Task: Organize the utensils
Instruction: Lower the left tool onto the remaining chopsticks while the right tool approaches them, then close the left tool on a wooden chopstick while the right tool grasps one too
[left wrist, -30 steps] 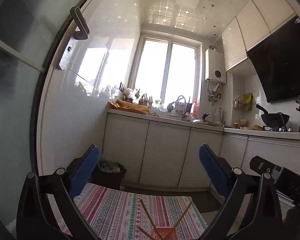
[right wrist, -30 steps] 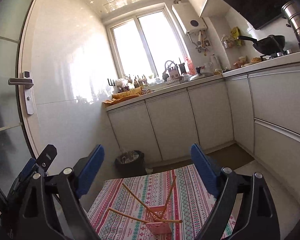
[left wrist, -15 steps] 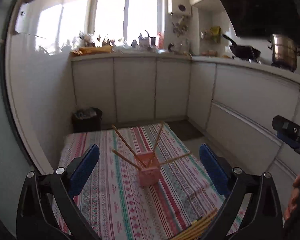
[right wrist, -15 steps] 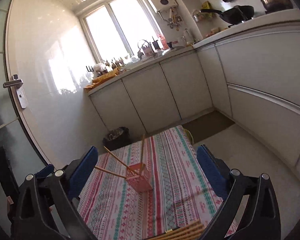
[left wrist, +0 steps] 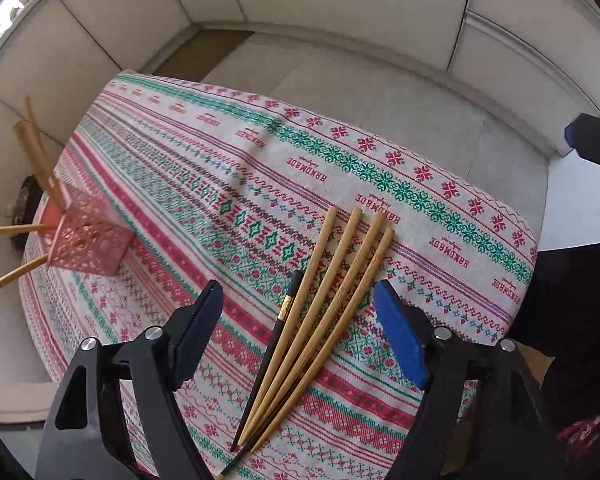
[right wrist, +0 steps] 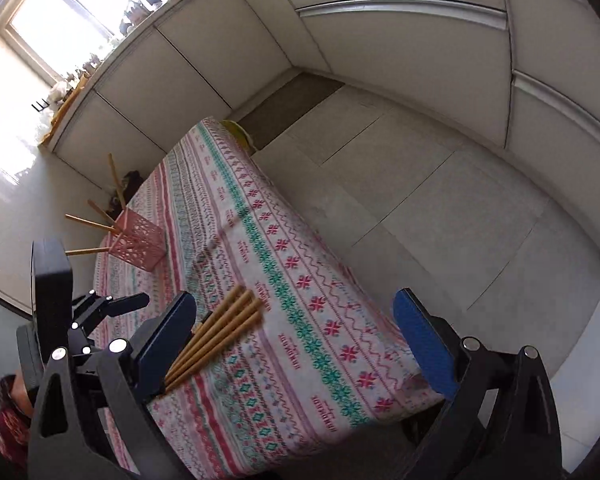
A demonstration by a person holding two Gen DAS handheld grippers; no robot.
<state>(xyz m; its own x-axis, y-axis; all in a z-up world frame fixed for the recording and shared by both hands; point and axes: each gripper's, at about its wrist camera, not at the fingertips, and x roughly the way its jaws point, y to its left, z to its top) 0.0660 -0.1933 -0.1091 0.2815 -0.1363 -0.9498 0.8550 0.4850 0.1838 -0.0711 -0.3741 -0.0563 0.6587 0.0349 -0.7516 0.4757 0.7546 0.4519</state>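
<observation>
My left gripper (left wrist: 298,332) hangs over the wooden chopsticks (left wrist: 332,304) on the counter (left wrist: 440,200), jaws closing, nothing pinched. I'd grab one mid-length for the pink holder (left wrist: 88,240). Right gripper (right wrist: 296,344) gapes empty.

Bearing, on a table covered by a patterned cloth (left wrist: 260,184), a fanned bundle of wooden chopsticks (left wrist: 332,304) lying flat at the near edge beside one dark chopstick (left wrist: 278,336); standing far left, a pink perforated holder (left wrist: 86,246).
</observation>
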